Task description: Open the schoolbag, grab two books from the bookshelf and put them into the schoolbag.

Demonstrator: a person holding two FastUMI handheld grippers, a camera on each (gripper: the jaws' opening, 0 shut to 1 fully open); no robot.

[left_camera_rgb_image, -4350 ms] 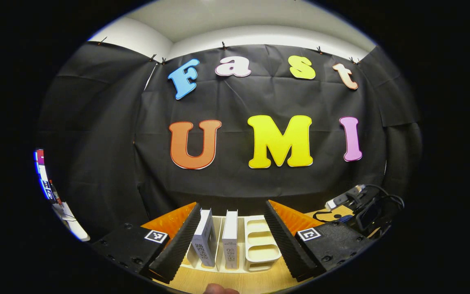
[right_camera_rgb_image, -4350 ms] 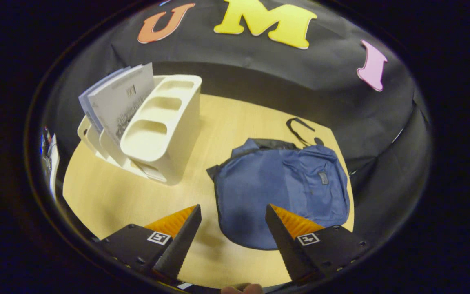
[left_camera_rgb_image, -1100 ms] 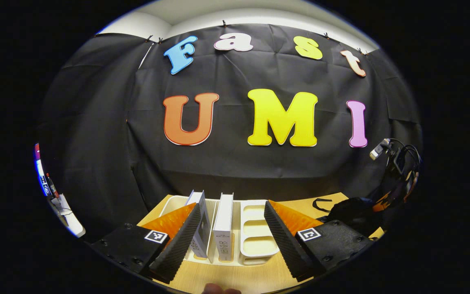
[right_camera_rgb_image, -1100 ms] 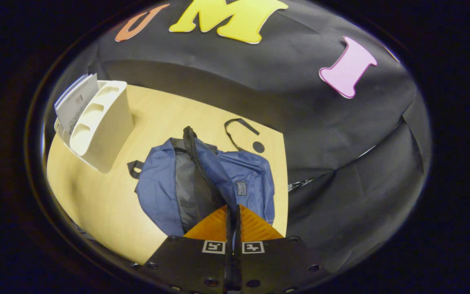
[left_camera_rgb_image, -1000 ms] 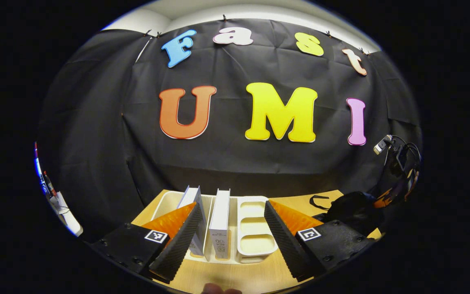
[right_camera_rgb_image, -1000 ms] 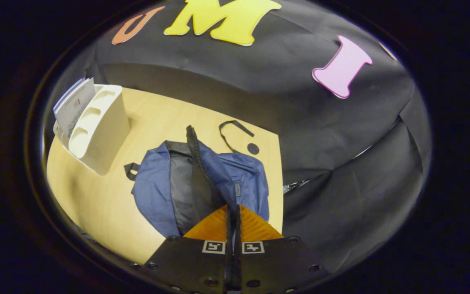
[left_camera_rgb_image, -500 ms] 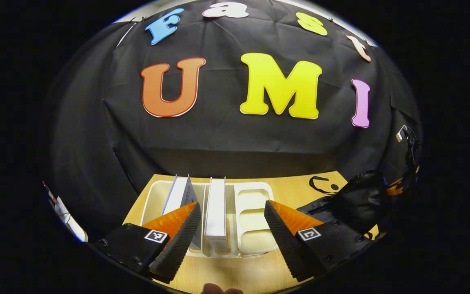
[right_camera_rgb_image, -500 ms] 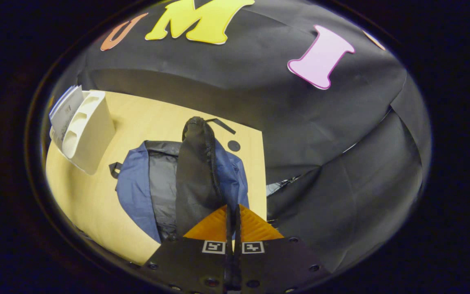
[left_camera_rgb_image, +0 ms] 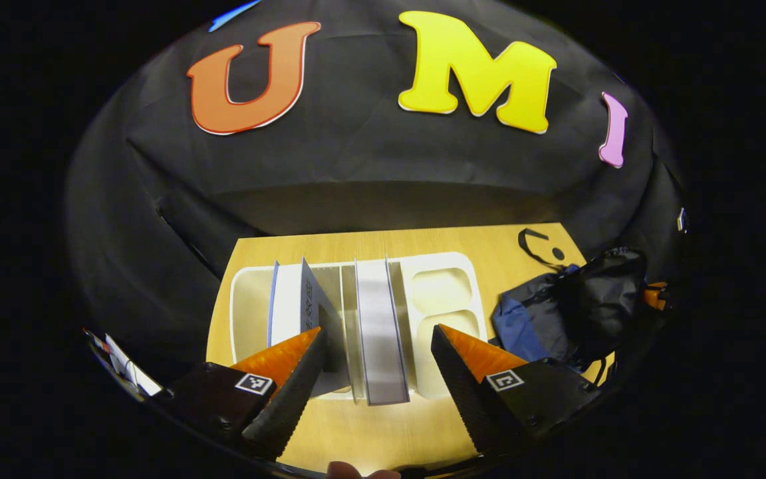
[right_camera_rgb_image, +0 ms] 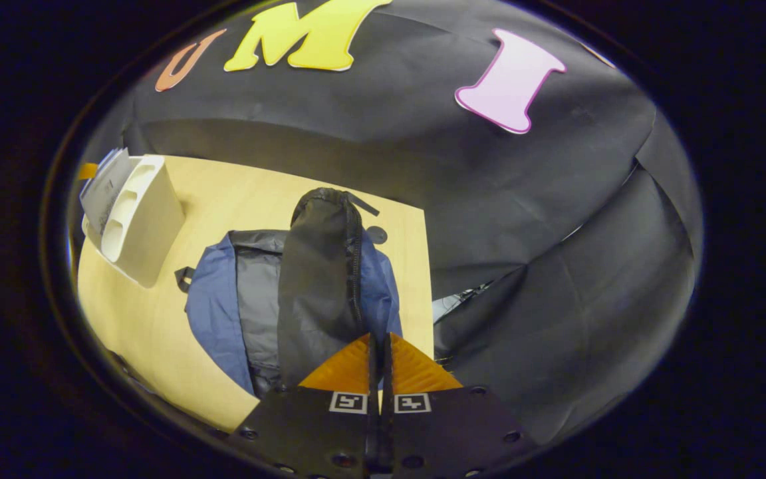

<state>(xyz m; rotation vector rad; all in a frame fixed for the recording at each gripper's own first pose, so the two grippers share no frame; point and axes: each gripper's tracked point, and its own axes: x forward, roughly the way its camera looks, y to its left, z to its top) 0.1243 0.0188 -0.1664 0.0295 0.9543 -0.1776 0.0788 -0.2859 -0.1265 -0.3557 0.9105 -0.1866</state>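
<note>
Schoolbag (right_camera_rgb_image: pixel 223 313) lies on the surface (right_camera_rgb_image: pixel 150 332), blue shell down, right of the bookshelf and near the surface's right edge. It is unzipped: grey lining exposed, and the black-lined front flap (right_camera_rgb_image: pixel 320 266) is pulled up clear of the opening, zip teeth running along its right edge. My right tool (right_camera_rgb_image: pixel 379 349) is clenched on the near end of that flap; fingers pressed together with the fabric edge running in between them. In the left gripper view the schoolbag (left_camera_rgb_image: pixel 569 306) shows as a blue and black heap at far right, with a loose black strap (left_camera_rgb_image: pixel 534 243) on the surface just beyond it.

Bookshelf (left_camera_rgb_image: pixel 449 266) is a cream divided holder on the surface (left_camera_rgb_image: pixel 383 432), left of the bag, well apart from it. Two books stand in its slots: left book (left_camera_rgb_image: pixel 290 306) leaning, cover tilted to the right; middle book (left_camera_rgb_image: pixel 378 332) upright, top edge facing me. The rightmost compartments hold nothing. In the right gripper view the bookshelf (right_camera_rgb_image: pixel 147 233) sits at far left with book covers (right_camera_rgb_image: pixel 100 189) sticking out of its top.

My left tool (left_camera_rgb_image: pixel 376 346) is released, fingers spread wide, hovering above the bookshelf's near end. The middle book sits in the gap between the fingers, not touched by either. My fingertip (left_camera_rgb_image: pixel 363 472) shows at the bottom edge.
</note>
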